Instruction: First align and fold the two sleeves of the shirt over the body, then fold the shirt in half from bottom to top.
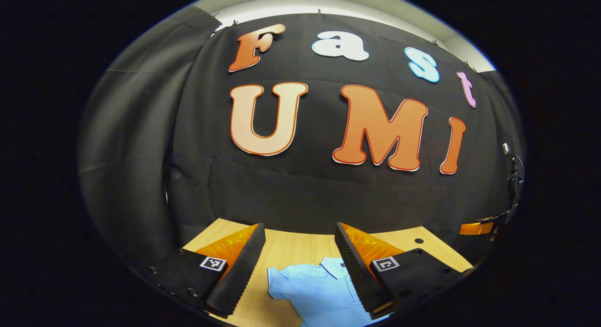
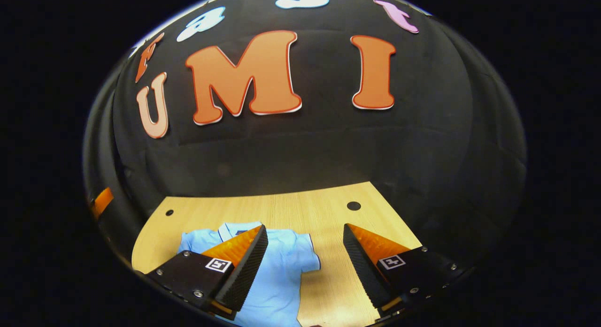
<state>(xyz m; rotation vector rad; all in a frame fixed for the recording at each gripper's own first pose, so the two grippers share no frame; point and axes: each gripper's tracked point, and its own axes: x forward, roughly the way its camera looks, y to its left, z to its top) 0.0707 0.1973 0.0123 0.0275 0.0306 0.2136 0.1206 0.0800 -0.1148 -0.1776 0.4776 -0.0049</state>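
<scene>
We find no legible txt, brand or nos.; the only signs are small b/w square coded markers, patterns w/o letters. On the left gripper point(image 1: 299, 226) one marker point(image 1: 212, 263) sits on the left finger's mount, another point(image 1: 385, 263) on the right finger's mount; the right gripper point(image 2: 305, 227) has the same pair, left point(image 2: 218, 265) & right point(image 2: 392, 261), all at the near end.

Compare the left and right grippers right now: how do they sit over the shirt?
The left gripper frames the shirt's collar and one short sleeve between its fingers; the right gripper frames the other sleeve and bare table. Both are open wide, raised above the flat, unfolded shirt, touching nothing.
</scene>
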